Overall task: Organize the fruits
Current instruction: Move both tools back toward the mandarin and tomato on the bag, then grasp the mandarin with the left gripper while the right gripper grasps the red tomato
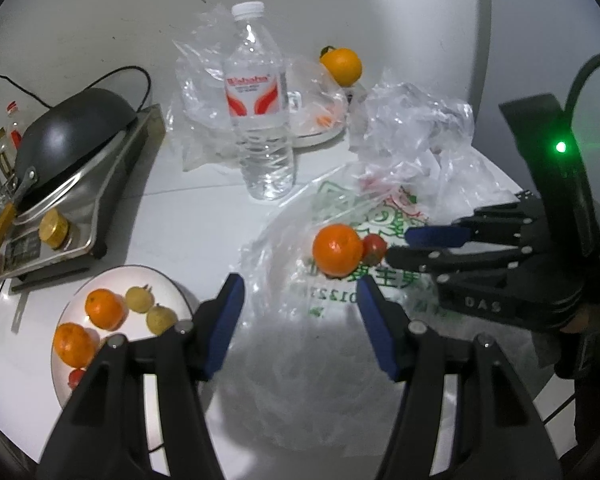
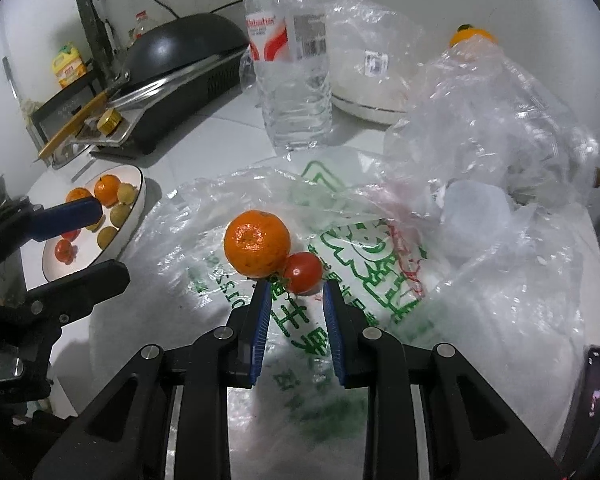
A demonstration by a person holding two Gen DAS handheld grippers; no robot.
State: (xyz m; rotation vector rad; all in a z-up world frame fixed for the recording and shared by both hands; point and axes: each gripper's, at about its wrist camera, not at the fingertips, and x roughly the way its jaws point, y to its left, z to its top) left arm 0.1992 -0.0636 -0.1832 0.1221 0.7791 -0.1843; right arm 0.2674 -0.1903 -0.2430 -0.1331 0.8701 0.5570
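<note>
Two fruits lie on the printed plastic bag point(image 2: 352, 280): an orange point(image 2: 257, 242) and a small tomato point(image 2: 302, 272), touching each other, the tomato on the orange's right in my right view. A plate point(image 1: 66, 384) to the left already carries oranges, pale round fruits and small red ones. A further orange point(image 1: 341, 65) sits at the back, beyond the water bottle point(image 1: 260, 112).

My right gripper point(image 2: 296, 290) is narrow, nothing between its pads, its tips just short of the tomato. By the look of the gap it is at its closest setting, and the tomato appears about as wide as that gap. My left gripper point(image 1: 300, 292) stands about half open and empty, over the bag, the orange ahead of it.

Handling, as I judge it:
- Tomato: light, smooth skin, soft and easily split. I take it across its widest part with a mild squeeze, clear of the green stem.
- Orange: heavier, firm, dimpled peel that grips well; it tolerates a firmer hold across its middle.
- Both are round and will roll if nudged. Since they touch, a pad sliding in between may push one away.
- The bag is thin and slack; a low pad could pinch the film along with the fruit and drag it.
</note>
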